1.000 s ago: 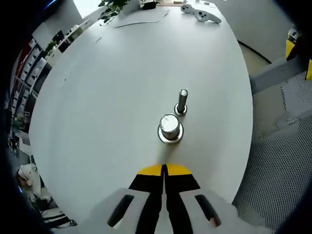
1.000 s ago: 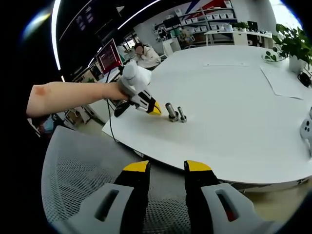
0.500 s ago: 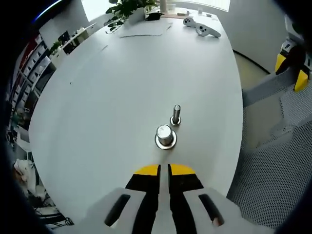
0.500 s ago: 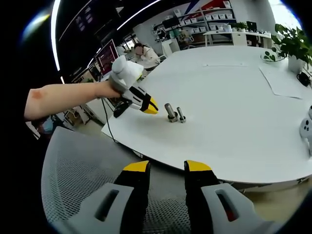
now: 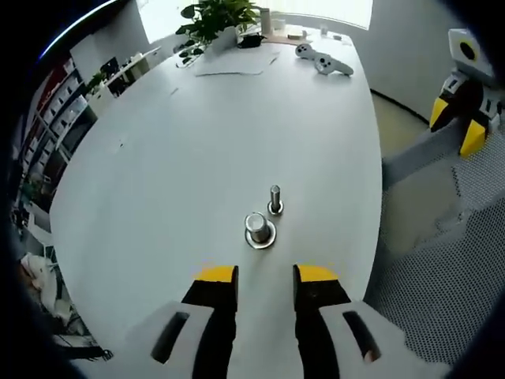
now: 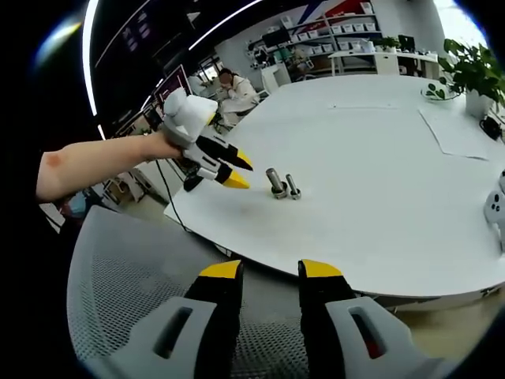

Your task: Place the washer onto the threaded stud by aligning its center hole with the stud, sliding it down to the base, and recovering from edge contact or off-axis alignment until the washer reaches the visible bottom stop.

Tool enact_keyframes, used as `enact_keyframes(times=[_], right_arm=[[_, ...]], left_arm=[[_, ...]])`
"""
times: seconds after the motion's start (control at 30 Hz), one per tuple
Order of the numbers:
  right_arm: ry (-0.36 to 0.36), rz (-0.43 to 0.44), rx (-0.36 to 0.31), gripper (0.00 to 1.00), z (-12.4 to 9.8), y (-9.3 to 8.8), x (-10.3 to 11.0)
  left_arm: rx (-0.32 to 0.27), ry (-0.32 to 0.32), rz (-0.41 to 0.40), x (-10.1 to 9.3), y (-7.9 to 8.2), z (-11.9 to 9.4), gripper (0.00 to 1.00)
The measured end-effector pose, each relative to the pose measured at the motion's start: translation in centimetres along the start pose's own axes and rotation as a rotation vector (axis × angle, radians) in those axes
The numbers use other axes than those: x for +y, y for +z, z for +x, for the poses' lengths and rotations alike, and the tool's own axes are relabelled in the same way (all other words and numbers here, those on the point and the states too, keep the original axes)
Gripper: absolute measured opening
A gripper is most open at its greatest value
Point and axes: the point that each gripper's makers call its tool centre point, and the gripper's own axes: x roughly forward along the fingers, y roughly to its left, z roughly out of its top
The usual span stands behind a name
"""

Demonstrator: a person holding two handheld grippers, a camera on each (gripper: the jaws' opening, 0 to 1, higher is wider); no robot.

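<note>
Task status, judged from how things lie: a washer (image 5: pixel 259 236) sits flat around the foot of the thicker stud (image 5: pixel 257 226), low against the table (image 5: pixel 197 142). That looks like the bottom stop reached, though no thread or gap under the ring can be made out. A thinner stud (image 5: pixel 274 198) stands just beside it, farther from the near edge, with a small collar at its base; whether that is a second washer or the bolt's own head I cannot tell. Both stand upright, close to the table's near edge. Little or nothing seems left for this washer.

Left gripper (image 5: pixel 264 274): jaws spread wide, yellow tips apart, nothing between them. It hangs above the near edge of the table, short of the thicker stud, touching neither stud nor ring. From the right gripper view the same tool (image 6: pixel 233 170) shows its two tips splayed, pointing toward the studs (image 6: pixel 282 185) but clear of them.

Right gripper (image 6: pixel 270 271): jaws parted, holding nothing, well back from the table over a grey mesh chair (image 6: pixel 126 308).
</note>
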Motion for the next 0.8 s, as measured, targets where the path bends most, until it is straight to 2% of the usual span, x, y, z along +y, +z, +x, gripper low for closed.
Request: enact_keyframes(times=[0.1, 0.23, 0.3, 0.47, 0.6, 0.8], right_arm=[[0.003, -0.001, 0.003, 0.31, 0.0, 0.0, 0.0], [0.002, 0.001, 0.004, 0.31, 0.0, 0.0, 0.0], [0.004, 0.001, 0.007, 0.31, 0.0, -0.1, 0.1], [0.008, -0.013, 0.029, 0.31, 0.1, -0.3, 0.2], [0.015, -0.028, 0.05, 0.31, 0.1, -0.6, 0.4], [0.016, -0.027, 0.051, 0.31, 0.1, -0.7, 0.4]], left_arm=[[-0.055, -0.006, -0.018, -0.5, 0.8, -1.2, 0.39], [-0.156, -0.015, -0.069, -1.2, 2.0, -3.8, 0.45], [-0.185, -0.021, -0.094, -1.4, 2.0, -5.0, 0.51], [-0.31, -0.008, -0.192, -1.2, 1.9, -8.9, 0.77], [-0.363, 0.016, -0.266, -0.9, 0.3, -11.8, 0.8], [-0.433, 0.071, -0.369, -0.7, -2.6, -14.5, 0.89]])
